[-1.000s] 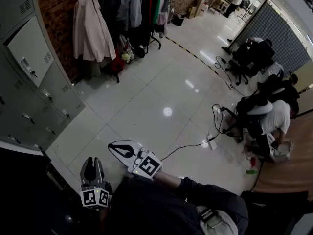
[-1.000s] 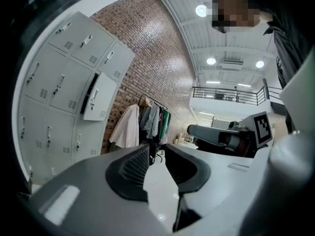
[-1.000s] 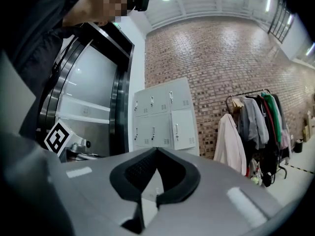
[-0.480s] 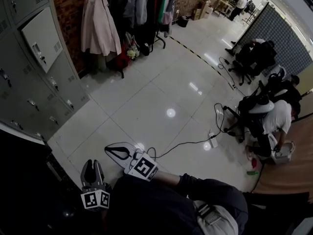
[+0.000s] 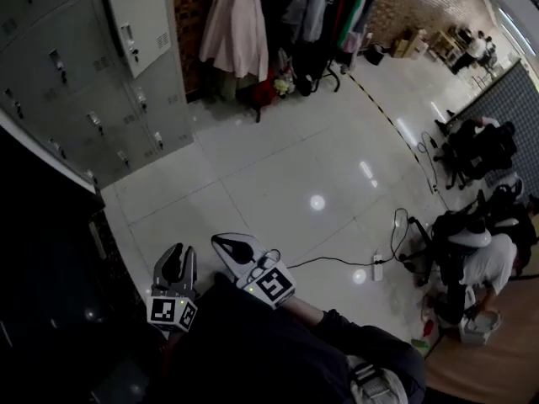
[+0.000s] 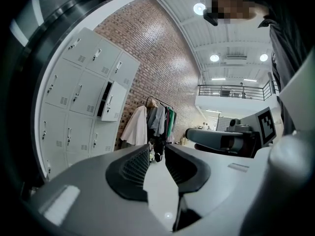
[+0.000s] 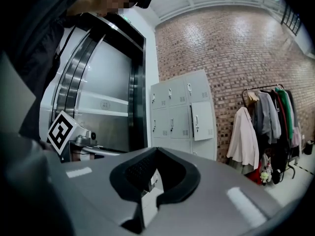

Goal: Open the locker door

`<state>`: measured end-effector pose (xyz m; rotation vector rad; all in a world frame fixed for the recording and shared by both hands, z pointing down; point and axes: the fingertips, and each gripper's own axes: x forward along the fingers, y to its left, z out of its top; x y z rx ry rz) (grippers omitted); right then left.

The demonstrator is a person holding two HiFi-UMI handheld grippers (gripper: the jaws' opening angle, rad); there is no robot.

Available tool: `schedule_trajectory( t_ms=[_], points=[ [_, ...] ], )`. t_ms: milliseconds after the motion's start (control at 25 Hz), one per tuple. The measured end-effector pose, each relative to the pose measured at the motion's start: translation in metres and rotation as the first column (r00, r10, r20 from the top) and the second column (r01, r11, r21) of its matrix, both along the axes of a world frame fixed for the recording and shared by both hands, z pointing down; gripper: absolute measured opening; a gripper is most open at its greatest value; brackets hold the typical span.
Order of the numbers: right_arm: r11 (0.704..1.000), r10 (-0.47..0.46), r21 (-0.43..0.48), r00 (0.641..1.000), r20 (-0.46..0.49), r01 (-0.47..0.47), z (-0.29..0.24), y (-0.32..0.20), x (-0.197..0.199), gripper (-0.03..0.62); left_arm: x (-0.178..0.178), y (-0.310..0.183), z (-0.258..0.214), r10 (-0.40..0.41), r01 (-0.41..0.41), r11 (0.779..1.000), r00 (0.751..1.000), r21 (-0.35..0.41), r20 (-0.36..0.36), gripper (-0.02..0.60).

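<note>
Locker bank (image 5: 76, 82), grey, at the far left beside a clothes rack (image 5: 286, 15); one upper locker door (image 5: 139, 19), paler than the rest, stands ajar, well apart from both grippers. Left gripper (image 5: 178, 252), low in front of the person: jaws parted by a narrow gap, nothing between them. Right gripper (image 5: 221, 242), just beside it: jaw tips pressed together, empty.

— Where do the lockers (image 5: 76, 82) stand?
— Far left, the locker door (image 5: 139, 23) at their top right. The clothes rack (image 5: 295, 15) is just right of them.
— And the seated people (image 5: 480, 251)?
— Far right, across the floor (image 5: 278, 158).
</note>
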<state>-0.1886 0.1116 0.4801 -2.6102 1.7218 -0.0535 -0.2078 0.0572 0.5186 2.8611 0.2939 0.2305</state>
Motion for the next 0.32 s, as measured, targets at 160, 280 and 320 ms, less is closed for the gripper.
schedule_trajectory(
  t_ms=[160,280,320],
  points=[
    [0.999,0.048,-0.007,0.998,0.048,-0.047,0.009,-0.004,0.025,0.000,0.027,-0.003,0.004,0.046,-0.046,0.999,0.999,-0.003,-0.012,0.115],
    [0.997,0.072,-0.029,0.997,0.041,-0.071,0.019,-0.028,0.046,0.000,0.048,-0.029,0.009,0.072,-0.073,0.997,0.997,-0.001,-0.028,0.115],
    [0.996,0.079,-0.034,0.996,0.037,-0.077,0.022,-0.037,0.051,0.000,0.054,-0.038,0.011,0.080,-0.080,0.997,0.996,0.001,-0.034,0.115]
  ],
)
